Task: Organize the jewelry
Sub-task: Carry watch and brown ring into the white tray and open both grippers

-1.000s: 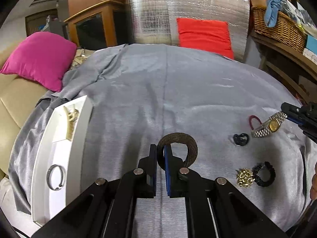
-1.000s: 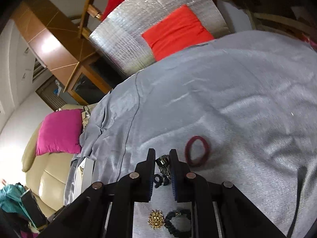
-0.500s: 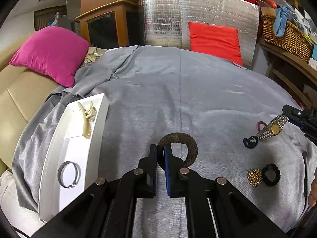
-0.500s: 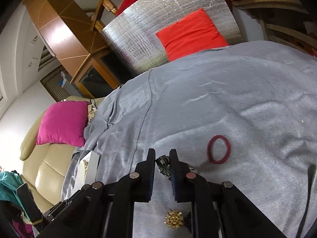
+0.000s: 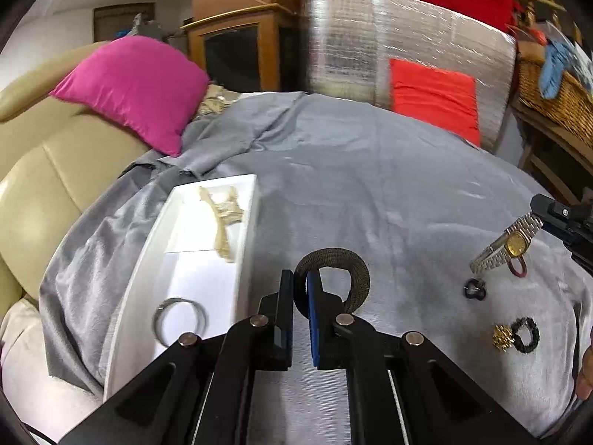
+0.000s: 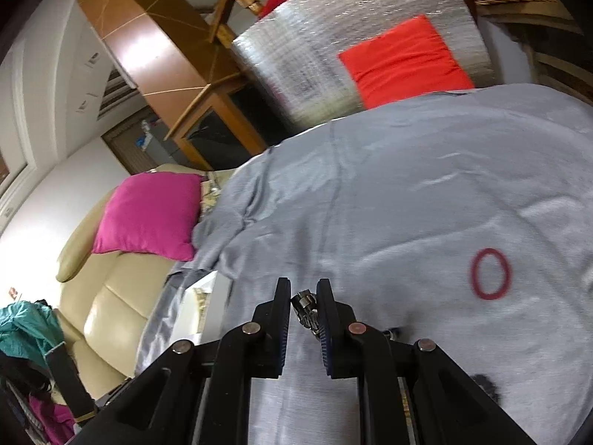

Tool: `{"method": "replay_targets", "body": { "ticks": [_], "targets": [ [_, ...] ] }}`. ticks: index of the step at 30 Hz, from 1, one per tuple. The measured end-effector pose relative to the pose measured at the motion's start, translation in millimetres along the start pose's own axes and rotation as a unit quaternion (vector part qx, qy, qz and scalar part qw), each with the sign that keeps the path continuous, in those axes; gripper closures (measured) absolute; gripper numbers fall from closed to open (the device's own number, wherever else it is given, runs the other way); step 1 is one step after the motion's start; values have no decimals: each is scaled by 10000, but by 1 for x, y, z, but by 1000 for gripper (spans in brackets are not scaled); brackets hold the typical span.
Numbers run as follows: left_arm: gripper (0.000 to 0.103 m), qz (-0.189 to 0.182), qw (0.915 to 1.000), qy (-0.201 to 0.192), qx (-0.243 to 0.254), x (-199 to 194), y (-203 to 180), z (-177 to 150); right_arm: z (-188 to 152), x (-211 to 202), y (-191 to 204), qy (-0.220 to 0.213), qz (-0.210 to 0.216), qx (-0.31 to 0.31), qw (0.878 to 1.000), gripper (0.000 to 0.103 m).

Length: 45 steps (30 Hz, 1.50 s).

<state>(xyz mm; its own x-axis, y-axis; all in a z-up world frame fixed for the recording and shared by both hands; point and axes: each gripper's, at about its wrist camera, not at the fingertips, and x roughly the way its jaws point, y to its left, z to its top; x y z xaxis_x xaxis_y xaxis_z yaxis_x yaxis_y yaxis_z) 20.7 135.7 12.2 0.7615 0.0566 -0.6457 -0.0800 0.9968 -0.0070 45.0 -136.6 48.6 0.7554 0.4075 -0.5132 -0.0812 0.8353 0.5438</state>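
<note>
My left gripper (image 5: 299, 285) is shut on a brown woven band (image 5: 346, 265), held above the grey cloth just right of the white tray (image 5: 148, 256). The tray holds a cream hair claw (image 5: 222, 222) and a silver bangle (image 5: 180, 320). My right gripper (image 6: 303, 302) is shut on a silver and gold wristwatch (image 6: 307, 309); the left wrist view shows the wristwatch (image 5: 507, 246) hanging in the air from that gripper at the right edge. On the cloth lie a red hair tie (image 6: 491, 273), a small black clip (image 5: 474, 289), a gold brooch (image 5: 502, 337) and a black scrunchie (image 5: 526, 333).
The grey cloth (image 5: 352, 185) covers the table. A beige sofa (image 5: 33, 193) with a pink cushion (image 5: 129, 89) stands at the left. A silver foil panel with a red cushion (image 5: 433, 96) is behind, and a wicker basket (image 5: 548, 92) at the far right.
Both grippers have moved left toward the tray, each keeping its grip. The tray has come closer in the left view; the loose pieces have slid right. The watch has risen off the cloth.
</note>
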Motion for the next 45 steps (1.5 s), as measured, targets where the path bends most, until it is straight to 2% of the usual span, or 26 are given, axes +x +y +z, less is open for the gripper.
{"method": "replay_targets", "body": {
  "ticks": [6, 12, 17, 22, 27, 32, 39, 42, 45],
  "targets": [
    [96, 182, 9987, -43, -469, -5, 48, 4, -9, 23, 47, 173, 201, -369, 9990, 87],
    [96, 556, 9948, 115, -848, -2, 91, 0, -20, 59, 102, 440, 572, -529, 9960, 87],
    [96, 820, 9868, 431, -1329, 5, 128, -10, -29, 90, 155, 702, 875, -786, 9906, 87],
    [96, 900, 9763, 896, -1752, 17, 150, -23, -42, 131, 206, 1069, 1179, -947, 9827, 87],
    [96, 856, 9741, 1057, -1808, 20, 148, -32, -66, 172, 238, 1484, 1287, -1073, 9746, 87],
    [96, 800, 9724, 1209, -1827, 24, 146, -36, -87, 209, 252, 1882, 1227, -1263, 9662, 87],
    [96, 849, 9660, 1482, -1941, 35, 150, -41, -91, 271, 240, 2623, 1160, -1207, 9504, 87],
    [96, 898, 9628, 1593, -1990, 39, 154, -43, -92, 286, 232, 2756, 1090, -1196, 9475, 88],
    [96, 968, 9604, 1713, -1973, 45, 154, -45, -90, 293, 227, 2675, 984, -1262, 9502, 88]
  ]
}}
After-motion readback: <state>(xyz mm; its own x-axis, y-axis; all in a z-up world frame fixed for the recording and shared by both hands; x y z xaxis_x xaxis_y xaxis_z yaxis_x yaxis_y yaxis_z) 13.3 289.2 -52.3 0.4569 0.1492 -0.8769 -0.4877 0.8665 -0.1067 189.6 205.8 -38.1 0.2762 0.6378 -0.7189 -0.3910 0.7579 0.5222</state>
